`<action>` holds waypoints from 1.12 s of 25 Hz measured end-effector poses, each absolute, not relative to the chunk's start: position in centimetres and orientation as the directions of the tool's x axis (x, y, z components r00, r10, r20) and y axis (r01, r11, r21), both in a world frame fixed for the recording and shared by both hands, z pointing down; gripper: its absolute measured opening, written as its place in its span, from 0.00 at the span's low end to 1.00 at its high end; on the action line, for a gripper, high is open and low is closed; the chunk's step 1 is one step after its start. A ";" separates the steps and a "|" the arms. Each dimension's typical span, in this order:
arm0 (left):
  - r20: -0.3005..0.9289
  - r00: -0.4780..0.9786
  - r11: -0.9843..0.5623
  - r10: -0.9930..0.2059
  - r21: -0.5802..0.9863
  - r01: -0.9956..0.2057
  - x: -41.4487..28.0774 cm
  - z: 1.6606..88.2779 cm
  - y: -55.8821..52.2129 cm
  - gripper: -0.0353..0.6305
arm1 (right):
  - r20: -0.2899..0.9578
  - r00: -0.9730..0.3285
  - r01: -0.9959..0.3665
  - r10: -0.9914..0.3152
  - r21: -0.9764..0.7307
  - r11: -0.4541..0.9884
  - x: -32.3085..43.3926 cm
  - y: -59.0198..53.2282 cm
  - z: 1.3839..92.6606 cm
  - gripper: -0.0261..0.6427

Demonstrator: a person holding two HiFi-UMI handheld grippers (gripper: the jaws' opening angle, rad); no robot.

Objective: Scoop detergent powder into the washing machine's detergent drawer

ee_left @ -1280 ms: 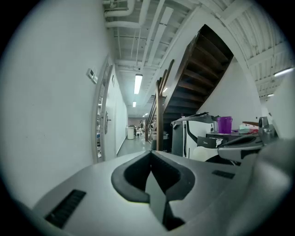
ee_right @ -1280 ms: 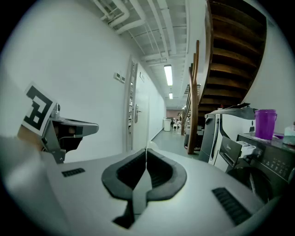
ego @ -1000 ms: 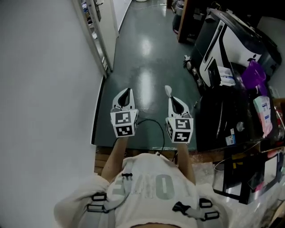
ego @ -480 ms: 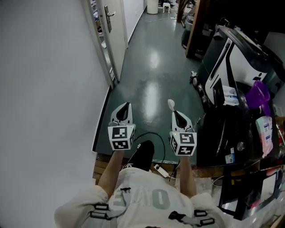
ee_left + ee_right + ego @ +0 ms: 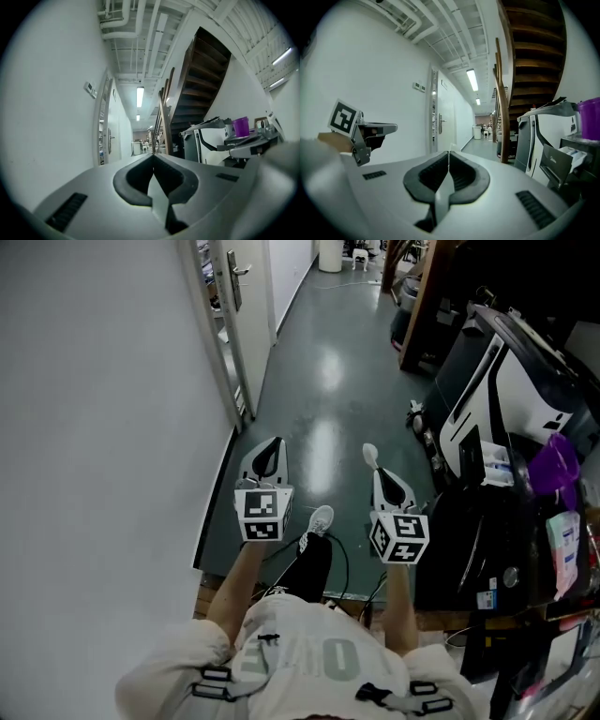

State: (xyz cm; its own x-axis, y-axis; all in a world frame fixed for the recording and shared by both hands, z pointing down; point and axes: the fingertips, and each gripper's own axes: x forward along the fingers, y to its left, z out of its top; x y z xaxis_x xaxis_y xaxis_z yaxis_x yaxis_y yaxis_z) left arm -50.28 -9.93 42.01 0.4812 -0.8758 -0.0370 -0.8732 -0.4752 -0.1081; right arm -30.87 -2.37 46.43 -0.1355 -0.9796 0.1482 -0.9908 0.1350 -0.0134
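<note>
My right gripper is shut on the handle of a small white scoop, whose bowl sticks out ahead of the jaws. In the right gripper view the scoop shows edge-on as a thin white strip between the shut pads. My left gripper is held level beside it, shut on nothing, and appears in the right gripper view at the left. The white and black washing machine stands to the right, ahead of both grippers, with a drawer-like part sticking out of its front. I see no powder.
A white wall and a door frame run along the left. The dark green floor stretches ahead down a corridor. A purple cup and a pouch sit on a black unit at the right. A wooden staircase rises beyond.
The person has walked forward along the corridor; a leg and shoe now step out between the grippers. Both grippers stay shut and level, the scoop still held.
</note>
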 end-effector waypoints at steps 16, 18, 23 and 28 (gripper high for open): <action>-0.084 0.447 -0.446 -0.891 -0.031 -0.895 -44.0 36.0 -37.1 0.08 | 0.154 -0.178 -0.974 -0.972 0.112 0.196 -25.8 -29.9 39.5 0.06; -0.089 0.448 -0.446 -0.890 -0.040 -0.894 -43.2 34.2 -40.9 0.08 | 0.139 -0.183 -0.973 -0.973 0.119 0.200 -25.2 -34.0 37.6 0.06; -0.069 0.460 -0.460 -0.885 -0.014 -0.888 -41.9 31.0 -47.1 0.08 | 0.133 -0.172 -0.979 -0.976 0.084 0.184 -24.5 -40.8 34.0 0.06; -0.059 0.453 -0.453 -0.890 -0.009 -0.891 -40.5 28.7 -48.6 0.08 | 0.116 -0.156 -0.981 -0.981 0.101 0.168 -23.9 -42.9 30.7 0.06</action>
